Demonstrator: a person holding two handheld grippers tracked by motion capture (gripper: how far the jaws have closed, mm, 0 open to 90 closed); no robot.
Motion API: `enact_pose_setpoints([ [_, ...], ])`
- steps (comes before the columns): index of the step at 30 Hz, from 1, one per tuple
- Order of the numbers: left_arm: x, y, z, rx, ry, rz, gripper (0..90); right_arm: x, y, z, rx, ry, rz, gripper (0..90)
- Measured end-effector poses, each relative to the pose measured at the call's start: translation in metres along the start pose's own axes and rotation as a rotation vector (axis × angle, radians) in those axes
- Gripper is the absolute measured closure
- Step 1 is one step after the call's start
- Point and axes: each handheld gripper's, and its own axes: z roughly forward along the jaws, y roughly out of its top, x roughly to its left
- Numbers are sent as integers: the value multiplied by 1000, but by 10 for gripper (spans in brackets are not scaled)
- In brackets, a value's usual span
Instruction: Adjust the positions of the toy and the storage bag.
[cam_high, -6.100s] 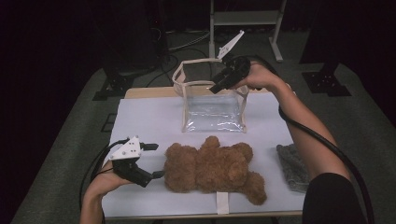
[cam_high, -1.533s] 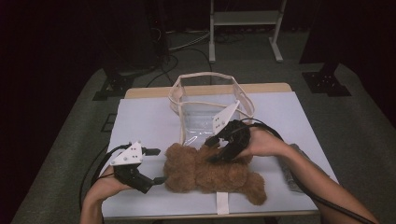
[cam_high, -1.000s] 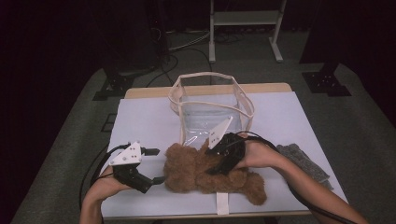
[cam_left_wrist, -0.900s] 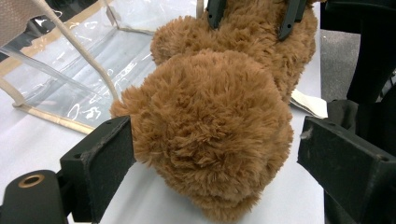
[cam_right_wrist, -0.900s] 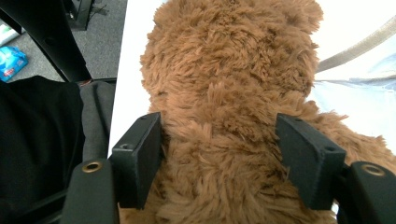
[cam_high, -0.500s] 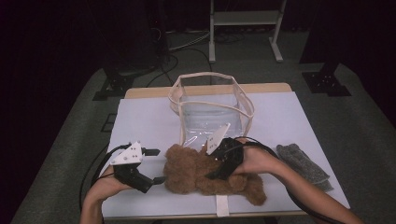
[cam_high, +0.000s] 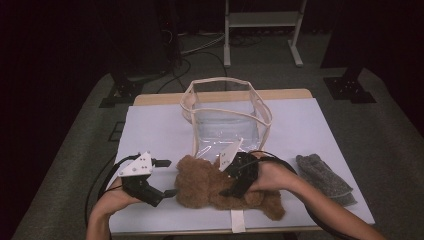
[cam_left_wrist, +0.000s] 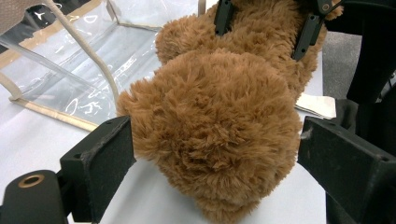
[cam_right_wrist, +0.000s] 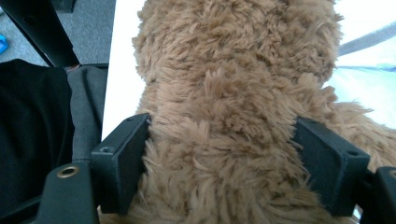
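A brown plush bear (cam_high: 210, 192) lies on the white table sheet (cam_high: 150, 130), head to the left. My left gripper (cam_high: 169, 177) stands open at the head; in the left gripper view its jaws flank the head (cam_left_wrist: 210, 140), with fur brushing the left jaw. My right gripper (cam_high: 231, 186) points down into the bear's middle. Its jaws have just been opening and now straddle the body (cam_right_wrist: 219, 140), fur touching both pads without a squeeze. The right gripper (cam_left_wrist: 264, 25) also appears behind the head in the left gripper view.
A clear plastic bag with beige trim (cam_high: 227, 125) stands open just behind the bear. A grey cloth (cam_high: 322, 177) lies at the right near the front edge. A strip of tape (cam_high: 239, 220) sits at the front edge. A metal stand (cam_high: 262, 20) is beyond the table.
My right gripper came from the bag's rim to the bear and has sunk a little onto its body, jaws wider. The left gripper and the bear have kept still.
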Motion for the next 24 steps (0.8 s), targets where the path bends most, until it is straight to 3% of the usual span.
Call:
enact_pose_setpoints([
  [13, 1, -1, -1, 3, 6, -3, 97, -1, -4, 6, 5, -6, 8, 268],
  [24, 2, -1, -2, -6, 7, -10, 97, -4, -6, 4, 22, -27, 24, 453],
])
